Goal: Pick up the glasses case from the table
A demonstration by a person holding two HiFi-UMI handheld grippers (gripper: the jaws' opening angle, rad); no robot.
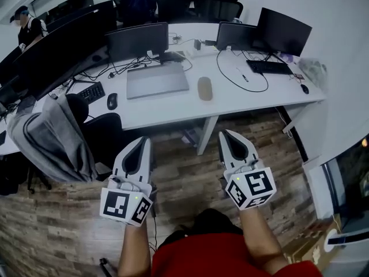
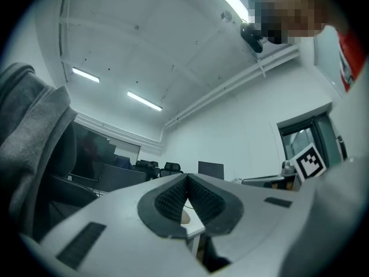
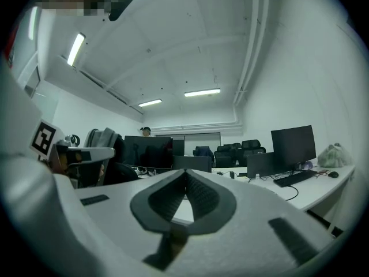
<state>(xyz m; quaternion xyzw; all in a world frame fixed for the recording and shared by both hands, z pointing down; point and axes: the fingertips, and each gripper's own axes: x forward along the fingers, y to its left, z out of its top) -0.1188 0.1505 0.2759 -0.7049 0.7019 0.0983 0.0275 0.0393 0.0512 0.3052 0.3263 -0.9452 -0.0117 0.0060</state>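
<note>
The glasses case [image 1: 204, 88] is a beige oval lying flat on the white table [image 1: 253, 97], just right of a closed grey laptop. Both grippers are held over the wooden floor, short of the table's front edge and apart from the case. My left gripper [image 1: 144, 141] is shut, its dark pads meeting at the tip [image 2: 187, 176], with nothing between them. My right gripper [image 1: 227, 134] is also shut and empty [image 3: 185, 172]. The case lies ahead, between the two grippers and nearer the right one. Through the left pads' gap a small beige shape [image 2: 184, 217] shows on the table edge.
A grey laptop [image 1: 157, 79], a black mouse [image 1: 112, 101], keyboards [image 1: 270, 67] and monitors [image 1: 137, 40] stand on the table. An office chair with a grey hoodie [image 1: 49, 140] is at the left. A table leg [image 1: 207, 133] stands ahead between the grippers. A person [image 1: 26, 25] stands far back left.
</note>
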